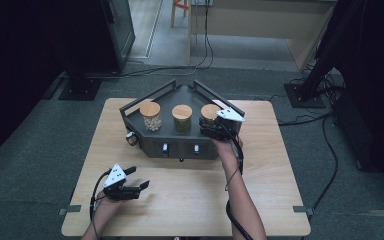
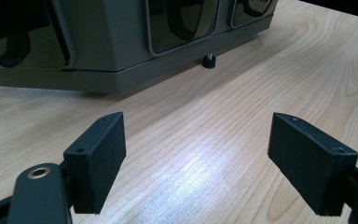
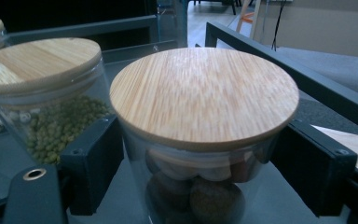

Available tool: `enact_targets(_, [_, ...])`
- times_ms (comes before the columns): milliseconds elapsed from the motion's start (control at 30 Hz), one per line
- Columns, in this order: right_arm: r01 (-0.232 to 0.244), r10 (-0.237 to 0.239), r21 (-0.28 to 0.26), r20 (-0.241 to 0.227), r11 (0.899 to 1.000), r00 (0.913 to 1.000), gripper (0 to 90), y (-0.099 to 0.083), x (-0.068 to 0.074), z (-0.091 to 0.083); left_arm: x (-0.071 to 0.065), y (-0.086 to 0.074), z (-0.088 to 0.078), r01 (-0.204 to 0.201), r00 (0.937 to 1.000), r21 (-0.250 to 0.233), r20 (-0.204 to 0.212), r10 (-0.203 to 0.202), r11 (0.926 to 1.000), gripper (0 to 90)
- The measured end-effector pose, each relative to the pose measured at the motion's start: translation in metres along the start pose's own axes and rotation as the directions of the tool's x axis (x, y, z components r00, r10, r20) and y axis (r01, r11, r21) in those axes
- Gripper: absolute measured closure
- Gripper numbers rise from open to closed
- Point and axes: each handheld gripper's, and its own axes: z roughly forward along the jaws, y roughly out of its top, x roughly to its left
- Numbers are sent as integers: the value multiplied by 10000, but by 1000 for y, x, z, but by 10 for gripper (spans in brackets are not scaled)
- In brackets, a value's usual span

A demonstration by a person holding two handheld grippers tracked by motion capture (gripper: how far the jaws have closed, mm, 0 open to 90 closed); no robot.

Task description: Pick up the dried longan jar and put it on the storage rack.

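Note:
Three glass jars with wooden lids stand in a row on a dark grey stand (image 1: 180, 148) at the table's far side. The left jar (image 1: 150, 116) holds pale beads and the middle jar (image 1: 182, 118) holds green beans. My right gripper (image 1: 206, 128) reaches the right jar (image 1: 209, 110) from the right. In the right gripper view its open jaws flank this jar (image 3: 205, 93) of brown nuts just below the lid, close to the glass. My left gripper (image 1: 139, 178) hovers open over bare wood at the front left, with nothing between the fingers (image 2: 98, 163).
The stand has raised black rails (image 1: 215, 95) at the back and sides, and knobs (image 1: 164, 147) on its front panel. Its small rubber foot (image 2: 208, 61) rests on the wooden table (image 1: 260, 195). Black cables trail from both grippers. Dark equipment stands on the floor around the table.

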Motion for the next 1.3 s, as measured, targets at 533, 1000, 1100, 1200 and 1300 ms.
enact_targets(533, [-269,264,-442,-133,9987,9996,172,-13,-3,-16,0,0,0,-56,10000,34,-46,56,10000,187])
enact_targets(1000, [-339,326,-622,-224,9975,9992,172,-25,-8,-33,-1,1,0,-102,9999,64,-58,102,9999,187])
enact_targets(1100, [-292,275,-671,-260,9973,9993,172,-27,-7,-37,0,1,0,-101,9999,57,-77,101,9999,187])
enact_targets(1200, [-111,90,-726,-299,9973,9995,172,-30,-5,-41,0,1,0,-104,9999,56,-75,104,9999,187])
enact_targets(1300, [-11,-18,-789,-367,9969,9993,172,-33,-3,-46,0,1,0,-119,9999,63,-79,120,9999,187])
